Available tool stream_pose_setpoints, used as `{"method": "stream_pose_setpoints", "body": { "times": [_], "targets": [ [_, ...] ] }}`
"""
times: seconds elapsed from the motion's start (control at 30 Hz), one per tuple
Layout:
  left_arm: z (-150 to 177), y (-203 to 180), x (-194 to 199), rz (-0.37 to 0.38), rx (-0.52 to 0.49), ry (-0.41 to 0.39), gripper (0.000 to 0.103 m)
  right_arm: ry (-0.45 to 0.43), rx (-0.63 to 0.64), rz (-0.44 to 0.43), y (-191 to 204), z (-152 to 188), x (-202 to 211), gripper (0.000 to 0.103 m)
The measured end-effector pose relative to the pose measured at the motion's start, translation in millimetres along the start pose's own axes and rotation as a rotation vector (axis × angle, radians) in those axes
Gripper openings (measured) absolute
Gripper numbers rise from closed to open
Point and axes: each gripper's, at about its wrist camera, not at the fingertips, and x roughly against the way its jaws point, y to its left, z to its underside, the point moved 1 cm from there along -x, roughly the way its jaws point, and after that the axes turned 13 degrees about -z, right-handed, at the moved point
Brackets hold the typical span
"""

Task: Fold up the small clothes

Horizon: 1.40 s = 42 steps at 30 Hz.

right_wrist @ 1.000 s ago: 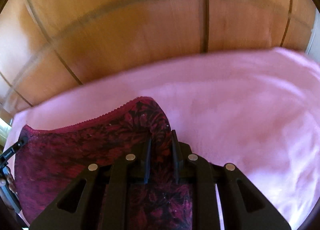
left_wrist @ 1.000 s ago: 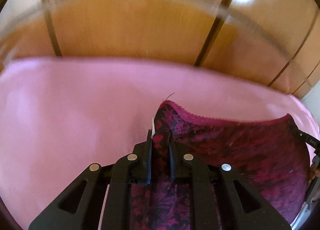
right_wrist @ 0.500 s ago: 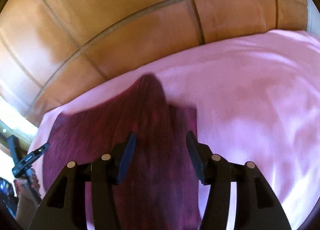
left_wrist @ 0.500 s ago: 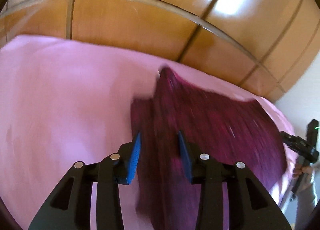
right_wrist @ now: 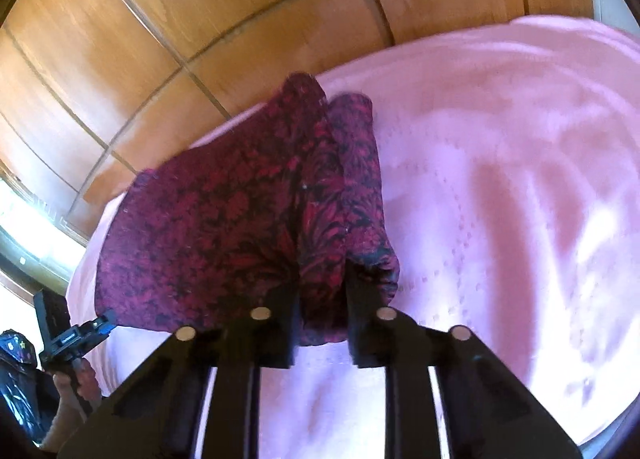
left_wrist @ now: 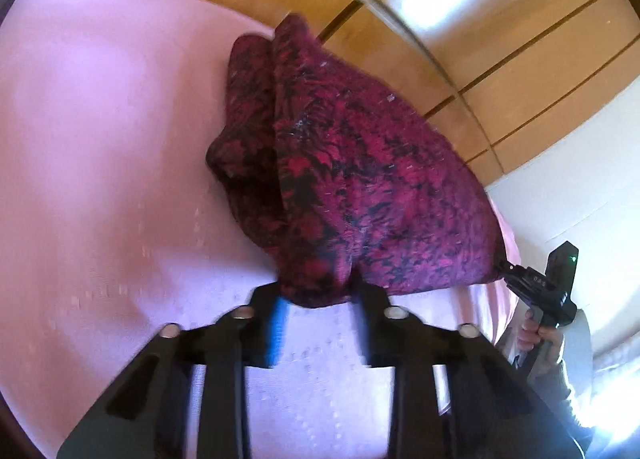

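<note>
A dark red garment with a black pattern (left_wrist: 352, 179) lies folded on the pink bed cover (left_wrist: 100, 163). My left gripper (left_wrist: 318, 299) is open, its jaws standing on either side of the garment's near left corner. In the right wrist view the garment (right_wrist: 224, 227) spreads to the left, and my right gripper (right_wrist: 322, 291) is open with the near right corner lying between its jaws. Each gripper also shows at the edge of the other's view, the right one (left_wrist: 536, 291) and the left one (right_wrist: 76, 335), at the garment's corners.
Wooden wardrobe doors (left_wrist: 460, 19) stand behind the bed, also in the right wrist view (right_wrist: 200, 19). A white wall (left_wrist: 580, 187) is at the right. The pink cover (right_wrist: 500, 179) stretches wide to the right of the garment.
Both grippers have opened and let go of the garment's corners, then drawn back. The garment, held up a second ago, now lies folded on the cover.
</note>
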Motion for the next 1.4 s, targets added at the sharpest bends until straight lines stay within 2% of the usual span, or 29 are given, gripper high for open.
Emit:
{"method": "stream_pose_setpoints", "body": {
  "times": [0.23,0.4,0.5,0.57,0.6,0.63,0.7,0.77,0.83,0.93,0.97,1.0,1.07,1.1,1.13,1.2,1.23,1.3,1.37,1.4],
  "targets": [
    [-2,-4,33,0.049,-0.012,-0.036,0.018,-0.020,0.024,-0.047,17,6,33,0.014],
    [37,-4,58,0.078,-0.013,-0.007,0.018,0.020,0.005,-0.061,18,29,59,0.014],
    [59,-8,62,0.026,-0.038,0.022,0.021,0.080,-0.017,-0.045,9,52,64,0.014],
    [61,-7,64,0.006,-0.030,0.023,0.028,0.110,-0.022,-0.023,6,62,62,0.017],
    [57,-1,67,0.024,0.007,0.014,0.028,0.102,-0.030,-0.022,5,61,62,0.022],
    [53,2,69,0.041,0.027,0.006,0.028,0.081,-0.039,-0.027,5,58,64,0.034],
    [36,6,74,0.030,0.043,-0.045,0.028,0.007,-0.049,-0.027,7,40,69,0.056],
    [19,10,74,0.051,0.059,-0.075,0.028,-0.037,-0.027,-0.005,13,22,66,0.056],
    [4,10,68,0.038,0.052,-0.092,0.028,-0.051,-0.026,-0.008,15,3,54,0.056],
    [-21,7,49,0.024,0.042,-0.076,0.029,-0.033,-0.015,0.033,17,-18,26,0.056],
    [-26,7,41,-0.003,0.045,-0.076,0.032,-0.019,-0.020,0.047,14,-22,19,0.056],
    [-29,7,36,-0.012,0.047,-0.069,0.040,0.000,-0.025,0.067,12,-27,7,0.056],
    [-33,5,23,0.001,0.052,-0.044,0.041,0.036,-0.025,0.094,6,-31,-8,0.048],
    [-36,0,18,0.000,0.039,-0.039,0.037,0.055,-0.025,0.094,5,-33,-16,0.028],
    [-41,-7,12,-0.017,0.011,-0.053,0.017,0.066,-0.027,0.077,5,-35,-18,0.019],
    [-45,-17,16,-0.066,-0.041,-0.096,0.013,0.048,0.020,0.094,15,-42,-16,0.014],
    [-47,-19,19,-0.068,-0.043,-0.112,0.013,0.024,0.050,0.093,23,-46,-10,0.013],
    [-47,-19,23,-0.122,-0.052,-0.133,0.013,-0.013,0.074,0.100,34,-50,-1,0.012],
    [-42,-17,8,-0.223,-0.070,-0.109,0.013,-0.026,0.110,0.167,34,-49,-1,0.012],
    [-37,-11,0,-0.240,-0.057,-0.079,0.013,-0.008,0.107,0.200,26,-46,-10,0.012]
  ]
}}
